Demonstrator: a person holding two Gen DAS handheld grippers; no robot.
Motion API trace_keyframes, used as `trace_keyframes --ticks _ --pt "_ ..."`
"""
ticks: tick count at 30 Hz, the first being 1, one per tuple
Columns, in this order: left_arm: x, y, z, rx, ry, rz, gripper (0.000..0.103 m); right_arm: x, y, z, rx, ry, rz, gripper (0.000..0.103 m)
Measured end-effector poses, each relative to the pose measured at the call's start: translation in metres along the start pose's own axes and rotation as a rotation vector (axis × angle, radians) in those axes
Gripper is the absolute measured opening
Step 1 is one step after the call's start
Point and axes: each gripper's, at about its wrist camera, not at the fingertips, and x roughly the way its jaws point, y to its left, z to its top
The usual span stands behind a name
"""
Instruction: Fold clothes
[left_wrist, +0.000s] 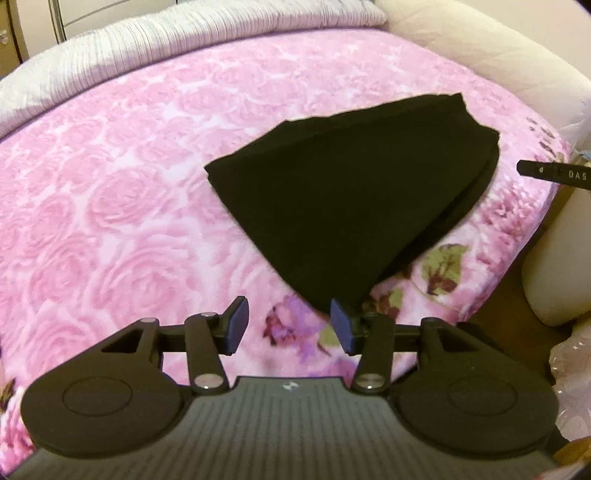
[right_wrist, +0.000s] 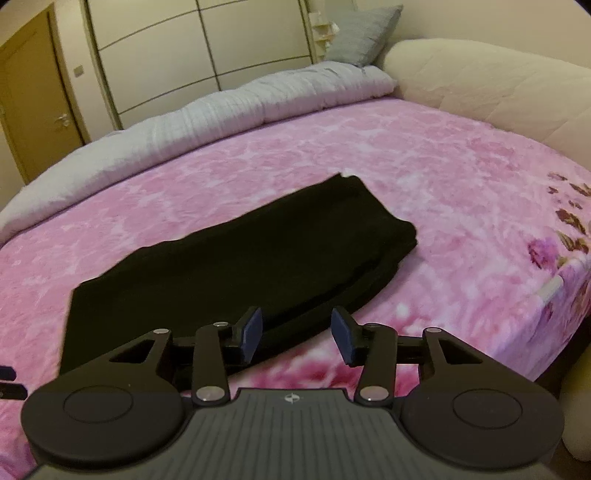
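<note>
Left wrist | black garment (left_wrist: 351, 192) folded on pink bedspread (left_wrist: 110, 203)

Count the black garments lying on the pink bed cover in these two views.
1: a folded black garment lies flat on the pink floral cover, just ahead of both open claws. More could lie outside the views.

A pink fleece blanket with a rose pattern (left_wrist: 110, 206) is seen spread across most of both frames. A pale grey ribbed quilt (right_wrist: 207, 114) is bunched along its upper edge. A cream padded headboard (right_wrist: 491, 81) fills the upper right of the right wrist view, with a grey pillow (right_wrist: 364, 35) beside it. A cream panelled wardrobe (right_wrist: 177, 48) and a brown wooden door (right_wrist: 33, 92) are recorded at upper left.
</note>
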Motion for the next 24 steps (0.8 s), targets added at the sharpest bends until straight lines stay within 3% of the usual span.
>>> trace_keyframes --ticks 6,11,24 --pt "-0.039 0.015 -0.037 -0.071 -0.061 -0.002 0.047 -0.043 0.044 -0.013 -0.117 -0.041 0.03 0.05" --pt "-0.052 0.033 -0.063 -0.127 -0.071 -0.027 0.047 -0.061 0.093 -0.031 -0.324 -0.071 0.066 0.051" --pt "-0.024 0.059 -0.058 -0.185 -0.043 -0.125 0.047 -0.021 0.173 -0.056 -0.555 0.019 0.232 0.055"
